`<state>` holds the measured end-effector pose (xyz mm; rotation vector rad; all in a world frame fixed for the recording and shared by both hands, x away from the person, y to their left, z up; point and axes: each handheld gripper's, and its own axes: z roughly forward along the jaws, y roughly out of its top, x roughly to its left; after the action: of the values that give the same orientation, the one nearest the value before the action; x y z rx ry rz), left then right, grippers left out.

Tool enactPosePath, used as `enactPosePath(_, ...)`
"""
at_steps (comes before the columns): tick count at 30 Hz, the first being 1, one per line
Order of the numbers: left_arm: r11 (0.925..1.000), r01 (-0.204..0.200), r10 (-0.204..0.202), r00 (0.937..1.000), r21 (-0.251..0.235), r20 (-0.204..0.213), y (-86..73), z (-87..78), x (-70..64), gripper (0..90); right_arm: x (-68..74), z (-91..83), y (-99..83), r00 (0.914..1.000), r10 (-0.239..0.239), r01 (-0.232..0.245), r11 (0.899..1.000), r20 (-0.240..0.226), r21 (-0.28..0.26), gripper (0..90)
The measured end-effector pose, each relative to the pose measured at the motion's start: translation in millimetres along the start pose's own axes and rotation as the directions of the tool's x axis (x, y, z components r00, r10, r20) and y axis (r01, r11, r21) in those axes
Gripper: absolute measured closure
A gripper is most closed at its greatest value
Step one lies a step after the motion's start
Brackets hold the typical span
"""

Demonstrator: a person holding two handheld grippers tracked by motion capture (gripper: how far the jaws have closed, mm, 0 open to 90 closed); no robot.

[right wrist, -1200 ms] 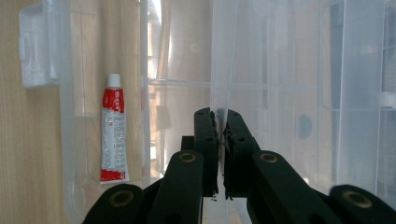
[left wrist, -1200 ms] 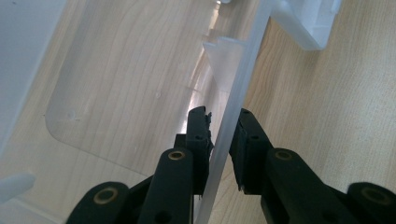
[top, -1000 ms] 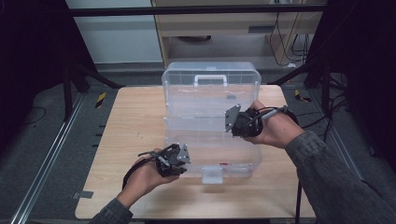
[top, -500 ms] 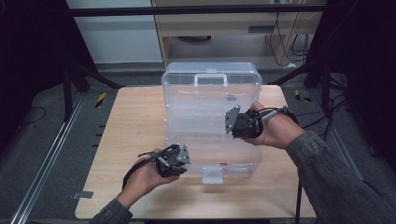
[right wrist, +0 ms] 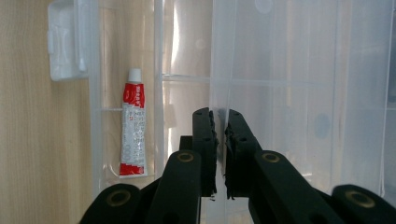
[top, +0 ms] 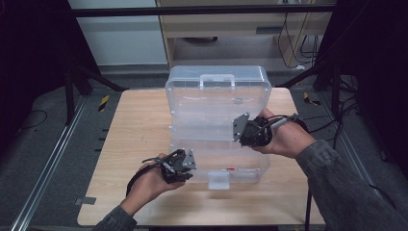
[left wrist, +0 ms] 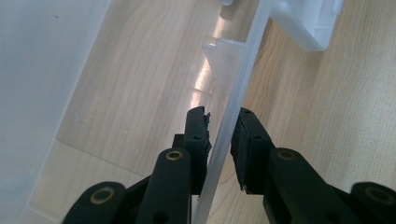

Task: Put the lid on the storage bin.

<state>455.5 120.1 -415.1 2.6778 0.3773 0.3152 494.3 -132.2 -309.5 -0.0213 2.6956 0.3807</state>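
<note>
Wood-grain table (top: 130,144) carries a clear plastic organiser case (top: 216,125) at its middle, and everything else sits around that case. Nearest the person, at the case's near-left corner, the left gripper (top: 185,163) is held in the person's left hand (top: 149,185); in the left gripper view its jaws stand either side of the case's thin front wall (left wrist: 233,107), one inside and one outside, with a narrow gap left on the outer side, so the wall is straddled but I cannot tell whether it is truly pinched. A white latch (top: 219,180) juts from the case's near edge, just right of that gripper. Inside the case's shallow tray, near the latch, lies a small red-and-white tube (right wrist: 131,128) in a front compartment. Farther back, at the case's right side, the right gripper (top: 240,127) in the right hand (top: 281,137) meets the raised lid's edge; in the right gripper view its jaws are almost together on a thin clear edge (right wrist: 219,112) of the lid. Beyond, the lid (top: 216,96) stands tilted up, its handle (top: 217,79) at the far end.
</note>
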Motion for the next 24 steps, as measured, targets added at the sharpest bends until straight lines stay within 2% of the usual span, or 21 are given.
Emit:
enactPosePath(1, 1.0000, 0.002, -0.002, 1.0000, -0.002, -0.002, -0.1, 0.1, -0.2, 75.8, 0.1, -0.1, -0.4, 1.0000, 0.003, -0.003, 1.000, 0.001, -0.002, 84.4)
enactPosePath(2, 0.9997, 0.026, -0.026, 0.9997, -0.006, -0.003, -0.9, 0.4, -2.0, 75.5, -0.1, -0.2, -1.0, 1.0000, 0.004, -0.004, 1.000, 0.000, -0.004, 84.5)
enactPosePath(3, 0.9999, -0.003, 0.003, 1.0000, -0.010, -0.007, -0.8, 0.4, -0.3, 75.3, -0.2, -0.2, -1.6, 1.0000, 0.004, -0.004, 1.000, -0.002, -0.008, 84.5)
enactPosePath(6, 0.9998, 0.005, -0.005, 1.0000, -0.018, -0.007, -1.9, 0.6, -0.6, 75.0, 1.8, 0.1, -2.3, 0.9999, 0.006, -0.006, 1.000, -0.012, -0.016, 84.7)
enactPosePath(7, 0.9990, -0.041, 0.040, 0.9991, -0.017, -0.013, -0.9, 0.3, 2.6, 75.0, 2.5, 0.2, -2.7, 0.9999, 0.008, -0.008, 1.000, -0.015, -0.017, 84.7)
enactPosePath(11, 0.9990, -0.041, 0.041, 0.9990, -0.016, -0.015, -0.7, 0.4, 2.5, 75.0, 4.5, 0.4, -3.9, 0.9999, 0.006, -0.006, 1.000, -0.015, -0.022, 84.7)
enactPosePath(15, 0.9988, -0.044, 0.044, 0.9985, -0.019, -0.034, -0.8, -0.7, 0.4, 73.7, 4.8, 0.4, -4.3, 0.9999, 0.006, -0.006, 1.000, -0.016, -0.023, 84.4)
enactPosePath(20, 0.9959, -0.039, 0.036, 0.9986, -0.082, -0.039, -1.9, -18.7, -3.3, 62.2, 4.0, 0.1, -4.9, 0.9998, 0.009, -0.010, 1.000, -0.017, -0.024, 84.1)
enactPosePath(21, 0.9941, -0.030, 0.025, 0.9987, -0.104, -0.045, -2.5, -24.9, -4.7, 61.8, 3.9, 0.1, -5.0, 0.9998, 0.009, -0.009, 1.000, -0.018, -0.025, 84.1)
enactPosePath(24, 0.9843, -0.002, -0.003, 0.9996, -0.177, -0.028, -3.9, -45.5, -5.0, 61.7, 3.5, 0.3, -4.9, 0.9997, 0.010, -0.010, 1.000, -0.021, -0.026, 84.0)
